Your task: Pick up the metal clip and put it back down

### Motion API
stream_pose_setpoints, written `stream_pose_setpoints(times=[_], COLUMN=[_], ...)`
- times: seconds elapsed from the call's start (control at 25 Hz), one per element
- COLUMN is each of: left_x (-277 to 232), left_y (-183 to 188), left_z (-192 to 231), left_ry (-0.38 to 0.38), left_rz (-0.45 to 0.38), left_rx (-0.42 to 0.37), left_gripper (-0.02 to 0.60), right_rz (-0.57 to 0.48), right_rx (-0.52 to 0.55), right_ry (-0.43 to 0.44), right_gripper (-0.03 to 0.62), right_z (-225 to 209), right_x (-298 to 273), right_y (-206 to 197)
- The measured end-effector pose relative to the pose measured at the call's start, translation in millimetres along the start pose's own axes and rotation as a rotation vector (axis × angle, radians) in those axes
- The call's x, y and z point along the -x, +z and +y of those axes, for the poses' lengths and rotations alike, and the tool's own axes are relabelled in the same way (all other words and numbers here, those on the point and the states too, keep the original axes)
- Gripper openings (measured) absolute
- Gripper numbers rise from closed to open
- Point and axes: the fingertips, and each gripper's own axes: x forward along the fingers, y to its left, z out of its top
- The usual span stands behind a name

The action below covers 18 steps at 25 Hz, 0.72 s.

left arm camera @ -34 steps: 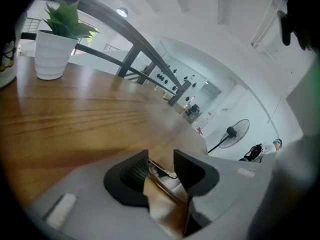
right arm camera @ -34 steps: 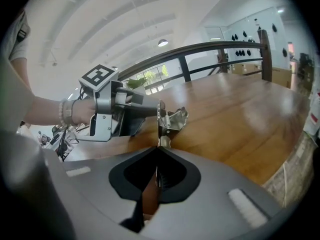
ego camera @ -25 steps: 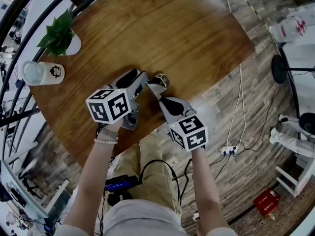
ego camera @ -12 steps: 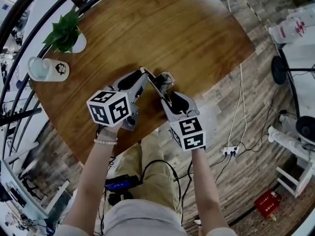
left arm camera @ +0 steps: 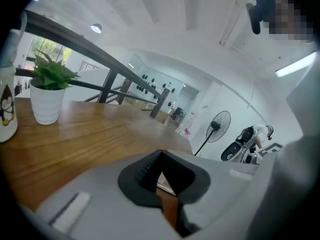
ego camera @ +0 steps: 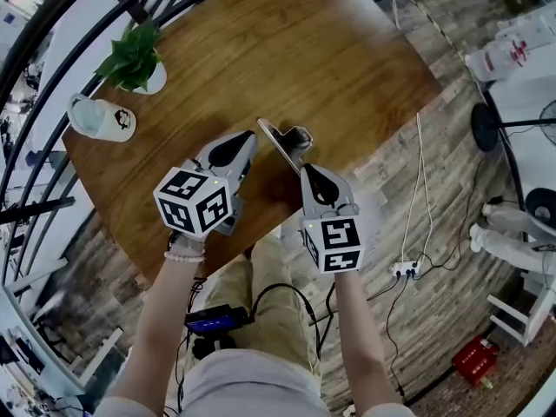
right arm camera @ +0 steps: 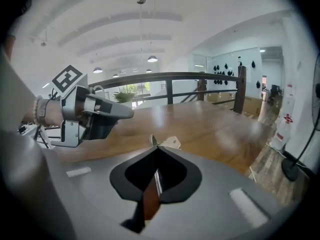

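Note:
The metal clip is a flat silvery piece with bent ends, held clear of the round wooden table near its front edge. My right gripper is shut on the clip's near end; in the right gripper view the clip sticks out past the closed jaws. My left gripper is just left of the clip, its tip close beside the clip's far end. Its jaws are shut and hold nothing. In the right gripper view the left gripper points in from the left, apart from the clip.
A potted plant and a white mug stand at the table's left side, seen also as the plant in the left gripper view. A black railing curves behind. A power strip and cables lie on the floor.
My right gripper has lifted the clip off the table and drawn it slightly right. The left gripper's tip, earlier against the clip, now sits just beside it.

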Motion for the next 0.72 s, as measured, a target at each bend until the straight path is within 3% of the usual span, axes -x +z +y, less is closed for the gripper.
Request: stream_pose_setpoints(times=[0.24,0.72], left_x=[32,109], left_y=[21,70], left_z=[-19,-74], left_ry=[-0.036,-0.101], left_rz=[-0.030,-0.098], left_rx=[-0.078,-0.365], left_gripper=[0.000,0.000], right_rz=[-0.052,-0.186], right_rx=[0.020,0.083], right_ry=[-0.022,-0.071], right_gripper=[0.014,0.014], right_z=[24,72], right_x=[22,84], right_y=[22,83])
